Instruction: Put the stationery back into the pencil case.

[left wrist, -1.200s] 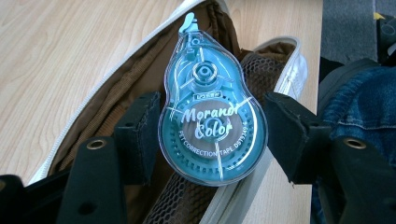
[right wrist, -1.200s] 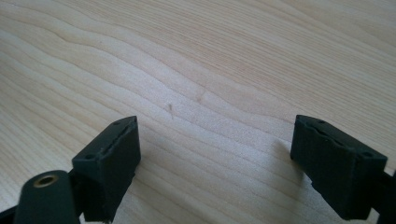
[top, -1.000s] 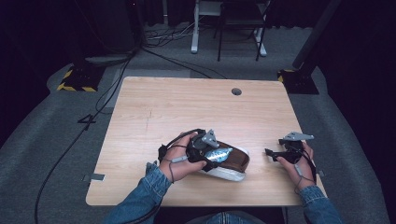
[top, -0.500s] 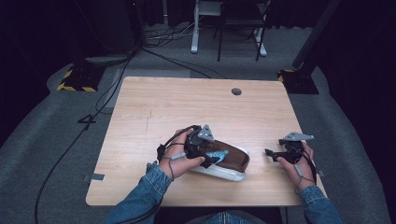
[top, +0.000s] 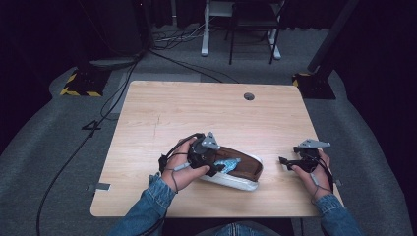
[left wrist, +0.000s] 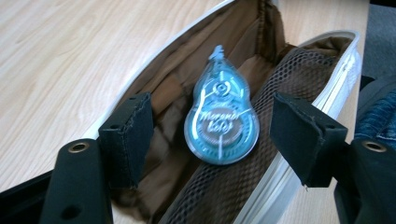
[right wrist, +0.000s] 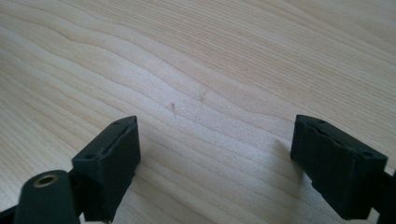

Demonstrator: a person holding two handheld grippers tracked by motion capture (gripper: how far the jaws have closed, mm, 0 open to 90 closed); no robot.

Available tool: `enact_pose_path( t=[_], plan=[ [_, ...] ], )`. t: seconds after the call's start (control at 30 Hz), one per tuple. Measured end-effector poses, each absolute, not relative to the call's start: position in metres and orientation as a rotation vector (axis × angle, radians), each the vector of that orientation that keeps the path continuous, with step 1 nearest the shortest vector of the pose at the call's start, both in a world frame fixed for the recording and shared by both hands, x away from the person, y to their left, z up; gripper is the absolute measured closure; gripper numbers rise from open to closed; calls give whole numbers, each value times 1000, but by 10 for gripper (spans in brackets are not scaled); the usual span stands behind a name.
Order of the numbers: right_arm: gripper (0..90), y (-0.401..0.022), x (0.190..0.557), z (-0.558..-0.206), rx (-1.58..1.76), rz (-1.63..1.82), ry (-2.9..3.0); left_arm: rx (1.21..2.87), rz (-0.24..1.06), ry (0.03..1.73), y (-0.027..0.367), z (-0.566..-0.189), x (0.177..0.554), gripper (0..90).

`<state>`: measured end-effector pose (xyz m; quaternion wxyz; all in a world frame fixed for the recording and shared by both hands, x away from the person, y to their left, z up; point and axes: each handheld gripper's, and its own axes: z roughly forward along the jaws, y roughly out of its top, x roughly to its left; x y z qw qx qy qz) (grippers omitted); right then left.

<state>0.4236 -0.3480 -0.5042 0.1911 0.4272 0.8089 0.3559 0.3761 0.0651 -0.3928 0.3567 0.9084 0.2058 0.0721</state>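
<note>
High view: the brown pouch (top: 241,169) lies low centre as before, but the blue tape dispenser (top: 227,164) now rests inside it, released; the left gripper (top: 212,167) hovers above, jaws just narrowing, empty. The right gripper (top: 285,161) rests lower right, spread wide.

Desk and dark surroundings

A pale wooden desk (top: 196,113) with a round cable hole (top: 249,96) far right; beyond, a chair (top: 253,24) and floor cables (top: 98,113).
</note>
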Motion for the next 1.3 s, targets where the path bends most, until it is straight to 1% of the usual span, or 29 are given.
enact_pose_path(
  t=[0.07,0.37,0.73,0.93,1.13,1.17,1.3],
  plan=[
    [162,-348,424,-504,1200,1002,2275,2324,214,568,76,-390,376,282],
    [160,-346,427,-504,1187,1005,2285,2265,260,655,104,-383,373,258],
    [160,-345,428,-504,1178,1007,2293,2180,360,791,158,-378,372,216],
    [160,-345,428,-504,1176,1007,2294,2158,394,858,182,-386,373,184],
    [159,-345,428,-504,1175,1007,2294,2138,405,953,207,-405,382,161],
    [160,-345,428,-504,1176,1008,2294,2150,452,979,214,-409,385,158],
    [160,-345,428,-504,1176,1008,2294,2142,459,1003,224,-416,390,156]
  ],
)
